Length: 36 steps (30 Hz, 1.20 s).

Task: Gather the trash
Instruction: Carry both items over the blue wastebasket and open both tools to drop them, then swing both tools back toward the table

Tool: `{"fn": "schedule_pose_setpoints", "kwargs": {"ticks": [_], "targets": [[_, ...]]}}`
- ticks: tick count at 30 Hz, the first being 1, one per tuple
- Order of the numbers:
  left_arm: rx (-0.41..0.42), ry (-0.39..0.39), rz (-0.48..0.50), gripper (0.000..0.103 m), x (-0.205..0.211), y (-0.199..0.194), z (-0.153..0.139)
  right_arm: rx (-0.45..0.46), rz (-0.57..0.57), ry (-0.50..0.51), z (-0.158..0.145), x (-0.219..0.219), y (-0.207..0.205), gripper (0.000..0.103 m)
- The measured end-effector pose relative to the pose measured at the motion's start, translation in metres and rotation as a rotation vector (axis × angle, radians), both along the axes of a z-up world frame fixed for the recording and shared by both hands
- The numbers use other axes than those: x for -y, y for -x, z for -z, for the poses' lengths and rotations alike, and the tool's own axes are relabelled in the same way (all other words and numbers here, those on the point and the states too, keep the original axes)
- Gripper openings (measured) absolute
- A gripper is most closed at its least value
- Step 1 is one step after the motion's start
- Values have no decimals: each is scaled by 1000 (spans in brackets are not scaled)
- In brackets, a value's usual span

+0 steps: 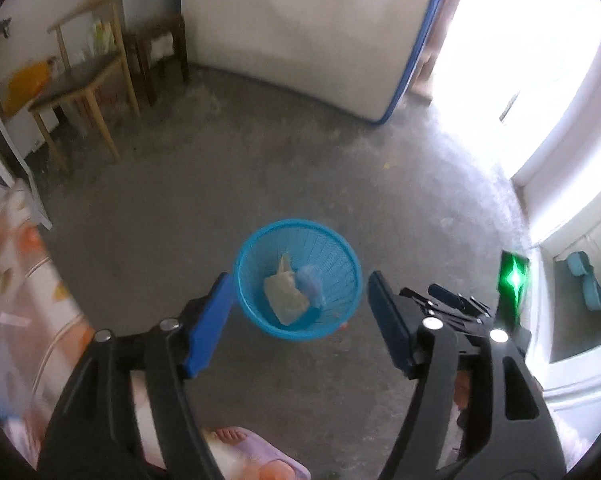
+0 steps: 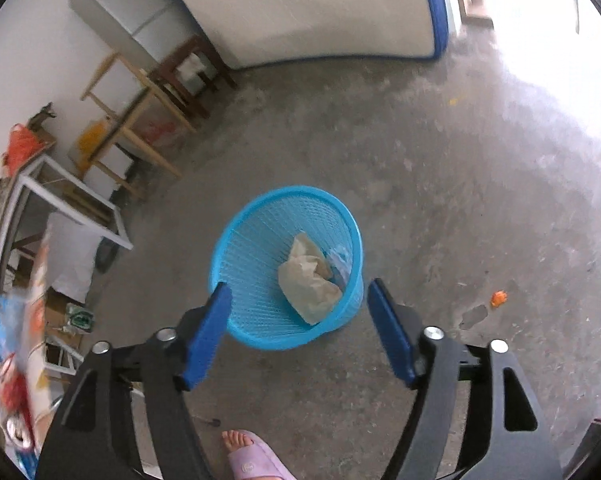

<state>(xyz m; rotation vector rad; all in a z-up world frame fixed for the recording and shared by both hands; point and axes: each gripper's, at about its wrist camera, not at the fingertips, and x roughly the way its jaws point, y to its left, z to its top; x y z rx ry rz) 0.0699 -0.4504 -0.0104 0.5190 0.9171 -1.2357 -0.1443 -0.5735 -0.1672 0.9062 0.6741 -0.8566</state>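
Observation:
A blue mesh waste basket [image 1: 252, 264] stands on the concrete floor; it also shows in the right wrist view [image 2: 252, 240]. Inside lie a crumpled beige paper [image 1: 285, 296] [image 2: 310, 284] and a pale blue plastic piece [image 1: 310, 282] [image 2: 340, 260]. My left gripper [image 1: 298, 320] is open and empty, held above the basket. My right gripper [image 2: 298, 324] is open and empty, also above the basket. The right gripper's body with a green light [image 1: 510, 276] shows at the right of the left wrist view. A small orange scrap [image 2: 498, 298] lies on the floor to the basket's right.
Wooden stools and a small table [image 1: 80, 84] stand at the back left by the wall. A white panel with blue edge [image 1: 300, 32] leans at the back. A cluttered table [image 2: 16, 320] is at the left. A foot in a pink slipper [image 2: 252, 456] is below the grippers.

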Motion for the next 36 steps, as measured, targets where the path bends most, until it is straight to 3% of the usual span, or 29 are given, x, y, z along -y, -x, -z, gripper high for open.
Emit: {"fn": "schedule_pose_setpoints", "kwargs": {"ticks": [4,12,21,23,28,33,36], "targets": [[-43,30,-18,75,-74,18,-23,-56,-59,86,-38,-39,2,83],[-8,78,-171,85,-208,24,-29,-203,-263,263,-107,-119,-49,97],[-37,190,-424,91,-348,7,-17,-269,-540,447,-164,-209,-141,97],[-25,226,-469,94,-376,3,-16,-242,-594,468,-175,-227,-153,97],[-2,283,-562,95,-427,-11,-14,-25,-746,489,-211,-268,-182,97],[-38,377,-621,95,-456,-35,-9,50,-869,405,-220,-300,-231,96],[-53,390,-619,94,-460,-56,-17,66,-909,323,-216,-309,-256,96]]}}
